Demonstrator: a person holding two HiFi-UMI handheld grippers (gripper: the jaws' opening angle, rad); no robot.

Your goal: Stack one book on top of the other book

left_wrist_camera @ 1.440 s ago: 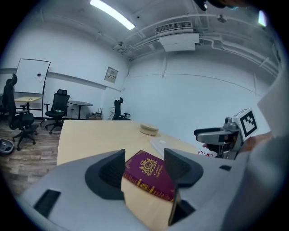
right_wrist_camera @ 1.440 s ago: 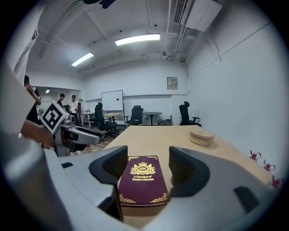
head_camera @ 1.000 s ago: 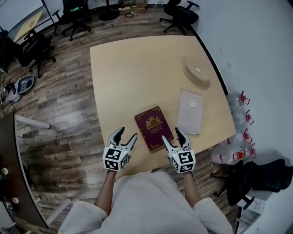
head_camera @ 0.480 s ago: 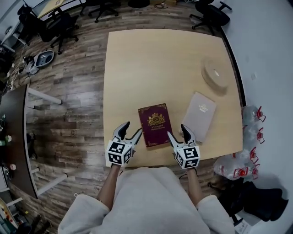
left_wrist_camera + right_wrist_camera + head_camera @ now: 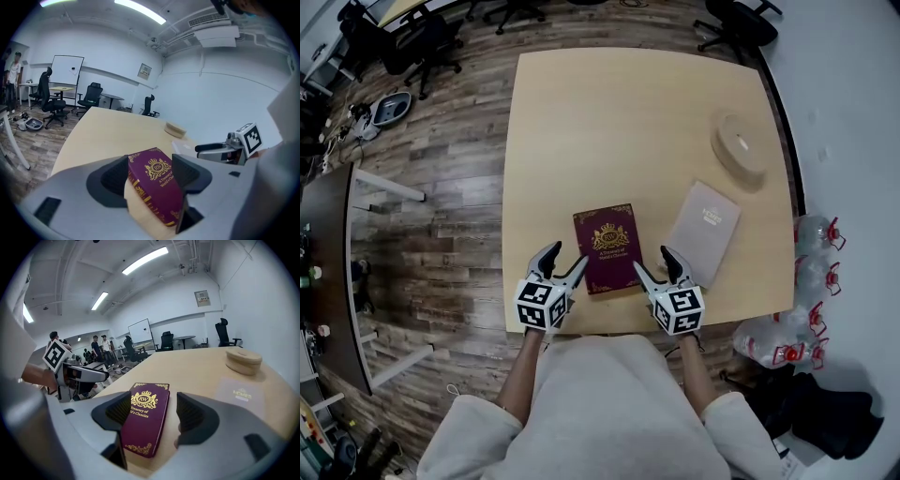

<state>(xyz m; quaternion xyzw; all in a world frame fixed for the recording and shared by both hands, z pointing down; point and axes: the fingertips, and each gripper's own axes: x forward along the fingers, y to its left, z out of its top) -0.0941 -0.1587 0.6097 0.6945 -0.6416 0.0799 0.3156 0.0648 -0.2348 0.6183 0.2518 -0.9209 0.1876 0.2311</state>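
The maroon hardcover book with a gold crest (image 5: pixel 607 248) lies flat on the pale wooden table (image 5: pixel 581 122), apart from the pale grey book (image 5: pixel 703 221) to its right. The left tongs (image 5: pixel 564 259), jaws opening, and the right tongs (image 5: pixel 656 264), spread wide, flank the maroon book's near corners. Neither pinches anything; they are probably set to lift it by both edges.

**Colours and patterns.** The table (image 5: pixel 609 122) is shown in a pale, plain wood tone, and the floor (image 5: pixel 441 216) in dark brown planks streaked with grey. The maroon book (image 5: pixel 606 248) is stamped with a gold crest, gold lettering and gold corner ornaments. The grey-beige book (image 5: pixel 704 221) is marked with pale lettering. The round box (image 5: pixel 739 148) is coloured light tan. The left gripper (image 5: pixel 566 256), its jaws opening with the maroon book's edge between them, and the right gripper (image 5: pixel 653 262) are finished in light grey. Both are fitted with black ribbed pads (image 5: pixel 190 413) and cubes (image 5: pixel 536 314) patterned in black-and-white squares. The garment (image 5: pixel 600 403) is rendered in cream.
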